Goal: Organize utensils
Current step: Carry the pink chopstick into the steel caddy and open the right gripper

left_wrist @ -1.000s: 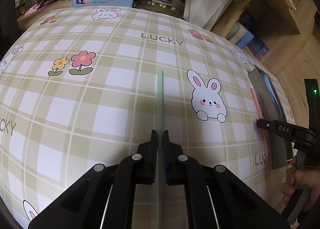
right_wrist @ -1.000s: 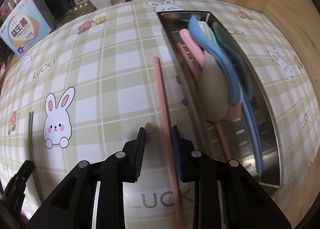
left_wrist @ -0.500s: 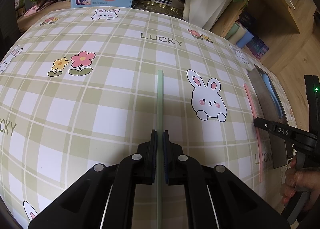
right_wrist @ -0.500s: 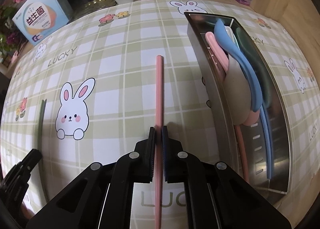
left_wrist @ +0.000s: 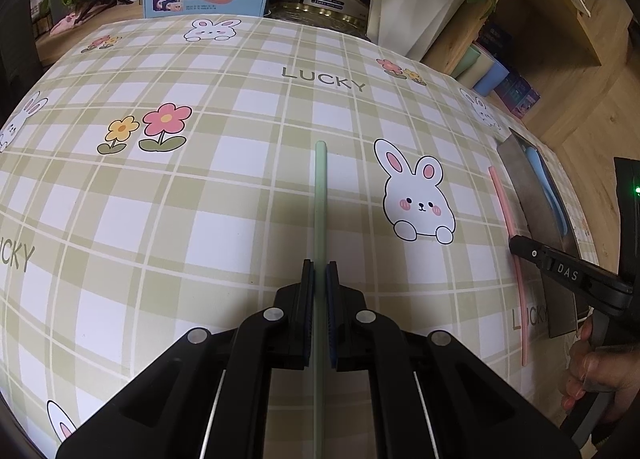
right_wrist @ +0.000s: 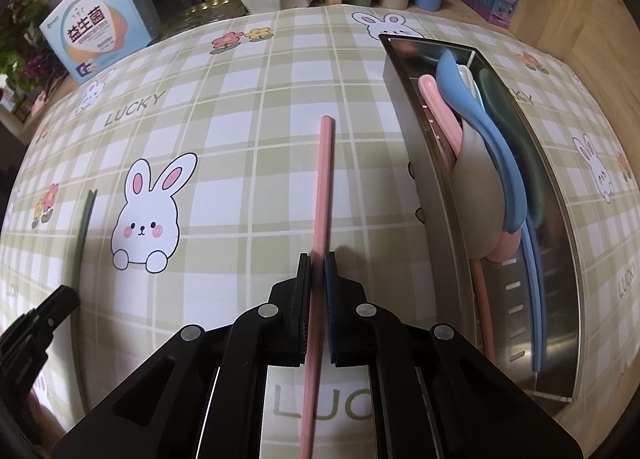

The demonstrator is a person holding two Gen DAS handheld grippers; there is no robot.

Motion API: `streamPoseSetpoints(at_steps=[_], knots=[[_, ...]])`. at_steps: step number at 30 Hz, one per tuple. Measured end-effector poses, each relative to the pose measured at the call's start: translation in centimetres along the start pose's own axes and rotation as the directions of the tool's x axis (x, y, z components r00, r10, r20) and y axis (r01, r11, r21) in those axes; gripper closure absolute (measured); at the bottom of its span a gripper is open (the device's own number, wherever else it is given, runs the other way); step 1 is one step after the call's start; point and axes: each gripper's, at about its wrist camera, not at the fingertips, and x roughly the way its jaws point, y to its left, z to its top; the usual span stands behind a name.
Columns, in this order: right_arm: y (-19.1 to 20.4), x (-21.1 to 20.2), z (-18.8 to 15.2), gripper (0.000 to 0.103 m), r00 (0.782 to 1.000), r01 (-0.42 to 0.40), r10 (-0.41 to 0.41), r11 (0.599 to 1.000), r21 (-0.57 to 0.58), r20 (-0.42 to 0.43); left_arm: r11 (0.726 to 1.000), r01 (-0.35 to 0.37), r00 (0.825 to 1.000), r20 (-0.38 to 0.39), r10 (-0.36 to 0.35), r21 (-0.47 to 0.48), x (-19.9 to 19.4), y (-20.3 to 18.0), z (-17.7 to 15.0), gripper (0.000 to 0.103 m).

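On the left, the left tongs [left_wrist: 320,279] are clenched on a pale green chopstick [left_wrist: 320,195]. Its long axis runs straight ahead in line with the tongs, away from the person across the checked tabletop [left_wrist: 224,219], and its far part appears to lie on the cloth. The pads grip it somewhere along its middle, with a further length showing behind them.

To the right, past the printed rabbit, the right tongs [right_wrist: 318,275] are clamped on a pink chopstick [right_wrist: 323,179]. It also points forward along the tongs and lies almost parallel to the green one. It too seems to rest on the cloth rather than hang clear, though the wrist views cannot settle that.

Farther right stands the steel tray [right_wrist: 436,219], a long narrow trough whose long side runs nearly parallel to the pink chopstick and just beside it. It already holds a blue spoon [right_wrist: 480,119], a beige spoon [right_wrist: 480,195], a pink utensil and a dark green one, all laid lengthwise.

The coming move likely turns on this alignment. The right hand is much nearer, so the pink chopstick probably needs only a lift and a shift rightward over the near wall, keeping its axis. The green one sits well apart and must cross farther.

Both chopsticks are slim, smooth and matte, likely light and prone to pivoting in a narrow grip.
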Motion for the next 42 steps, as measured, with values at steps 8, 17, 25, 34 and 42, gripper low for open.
streamPoseSetpoints(at_steps=[8,17,25,34,42], knots=[[-0.3,-1.8,-0.7,0.097,0.989,-0.142,0.142,0.99,0.016,0.034,0.999,0.002,1.0,-0.023,-0.003,-0.035,-0.4,0.7,0.5,0.097],[-2.9,-6.2,0.4,0.097,0.954,-0.253,0.247,0.967,0.013,0.171,1.0,-0.004,1.0,0.017,0.004,-0.021,-3.2,-1.2,1.8,0.097],[-11.1,-7.2,1.9,0.097,0.956,-0.19,0.166,0.978,0.081,0.243,1.0,0.011,1.0,0.02,-0.011,0.02,-4.2,-5.1,3.2,0.097],[-13.0,-4.5,1.4,0.097,0.955,-0.239,0.227,0.97,0.046,0.191,0.998,0.043,0.999,-0.012,-0.043,0.043,-3.7,-10.0,4.1,0.097],[-12.5,-1.5,0.9,0.097,0.942,-0.324,0.307,0.937,0.133,0.133,0.997,0.059,0.998,-0.03,-0.057,0.058,-3.6,-13.1,5.0,0.097]])
